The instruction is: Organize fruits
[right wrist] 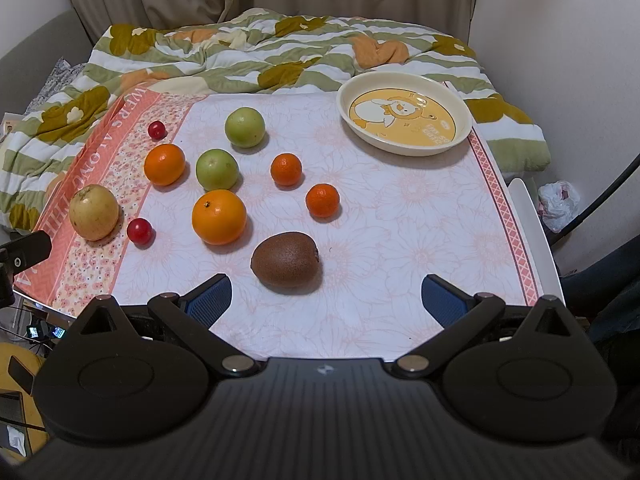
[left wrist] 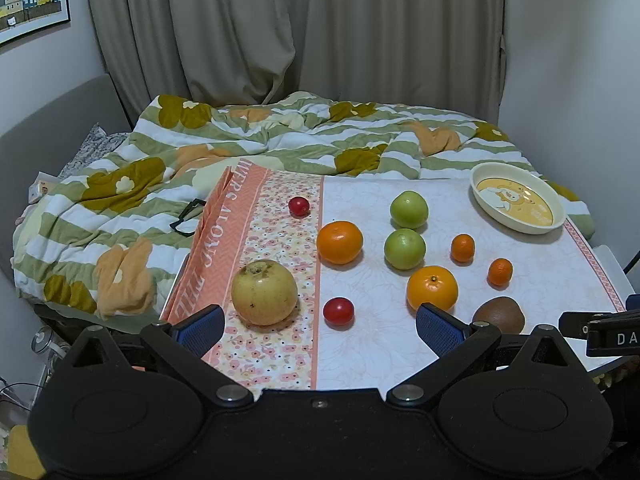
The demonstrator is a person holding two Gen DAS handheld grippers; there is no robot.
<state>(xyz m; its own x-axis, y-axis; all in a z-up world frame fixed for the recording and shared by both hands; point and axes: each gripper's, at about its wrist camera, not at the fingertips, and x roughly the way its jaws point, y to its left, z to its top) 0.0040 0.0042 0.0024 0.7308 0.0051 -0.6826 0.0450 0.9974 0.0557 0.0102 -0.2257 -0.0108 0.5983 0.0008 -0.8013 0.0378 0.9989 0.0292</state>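
fruit is all sitting loose on the table (right wrist: 400, 216), nothing in the plate (right wrist: 404, 148) at the far right corner yet. i'm hovering both grippers at the near edge: left gripper (left wrist: 320, 326) with fingers wide apart over the near left part, right gripper (right wrist: 326, 300) with fingers wide apart too, both holding nothing. kiwi (right wrist: 285, 259) is lying just beyond the right gripper, nearest the near edge. i'm judging it light, a bit soft, fuzzy skin so not slippery; i'm planning to take it across its short middle, gently. oranges (right wrist: 219, 216) are looking firmer and rounder, likely rolling. cherry tomatoes (left wrist: 338, 311) are small and squashable. yellow apple (left wrist: 264, 292) by the left edge is probably heaviest.
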